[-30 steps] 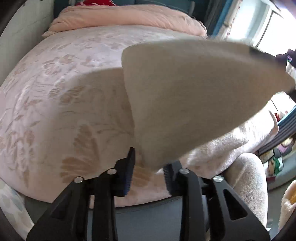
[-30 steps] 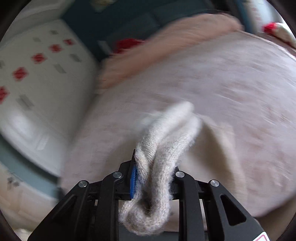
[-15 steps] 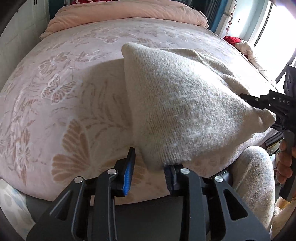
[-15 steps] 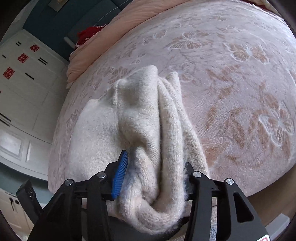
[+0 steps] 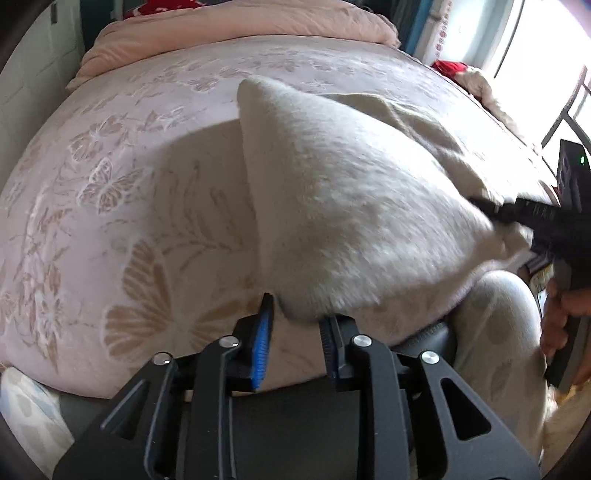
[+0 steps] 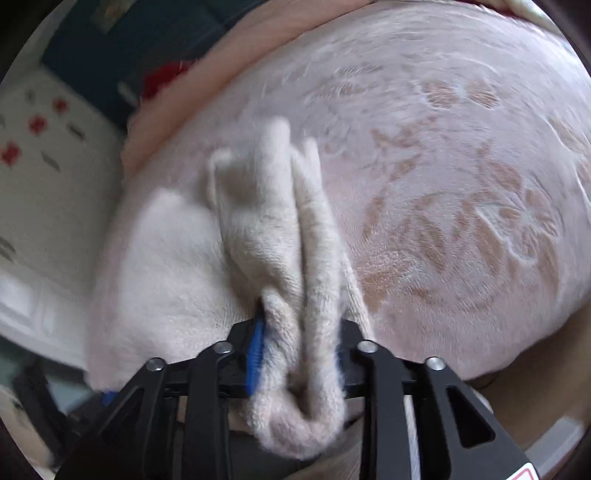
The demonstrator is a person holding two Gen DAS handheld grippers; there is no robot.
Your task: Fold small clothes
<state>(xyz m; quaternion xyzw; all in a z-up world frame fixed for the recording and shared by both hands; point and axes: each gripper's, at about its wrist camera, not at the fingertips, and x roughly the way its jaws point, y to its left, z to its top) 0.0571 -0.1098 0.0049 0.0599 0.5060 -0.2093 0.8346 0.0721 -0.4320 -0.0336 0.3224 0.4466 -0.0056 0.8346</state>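
Observation:
A cream knitted garment [image 5: 354,206] is held stretched just above a pink flowered bedspread [image 5: 110,192]. My left gripper [image 5: 297,325] holds one near corner of it; the cloth sits between the jaws, which stand a little apart. My right gripper [image 6: 299,354] is shut on a bunched thick fold of the same garment [image 6: 280,236], which runs away from it over the bed. The right gripper also shows at the right edge of the left wrist view [image 5: 524,214], pinching the far corner.
A rolled pink quilt [image 5: 240,33] lies at the head of the bed. A white wardrobe [image 6: 44,177] stands beside the bed. The person's knee in light trousers [image 5: 495,332] is near the bed's front edge. A window [image 5: 546,55] is at the right.
The garment has come down from high in the air toward the bedspread. Both grippers have kept their hold and moved lower and forward over the bed.

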